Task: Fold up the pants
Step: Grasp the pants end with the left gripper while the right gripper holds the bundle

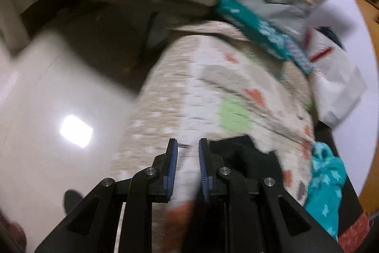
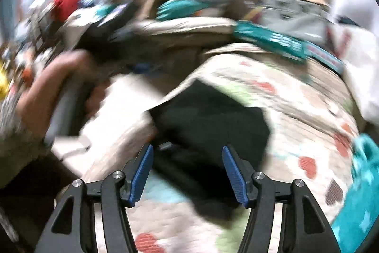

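While the black pants [image 2: 208,115] are lying bunched on the patterned quilt [image 2: 296,110], the right gripper [image 2: 187,167], jaws spread wide, is hovering above them; the left gripper [image 1: 187,155], jaws narrowly parted and empty, is waiting beside them. Next move, likely: gripping an edge.

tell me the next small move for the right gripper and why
Probably ease the right gripper forward and down onto the near edge of the dark folded pants. Its jaws stand wide apart with nothing between them, and the pants lie just ahead on the patterned quilted bedspread. The left gripper is beside the cloth, empty too. Blur hides the exact edge.
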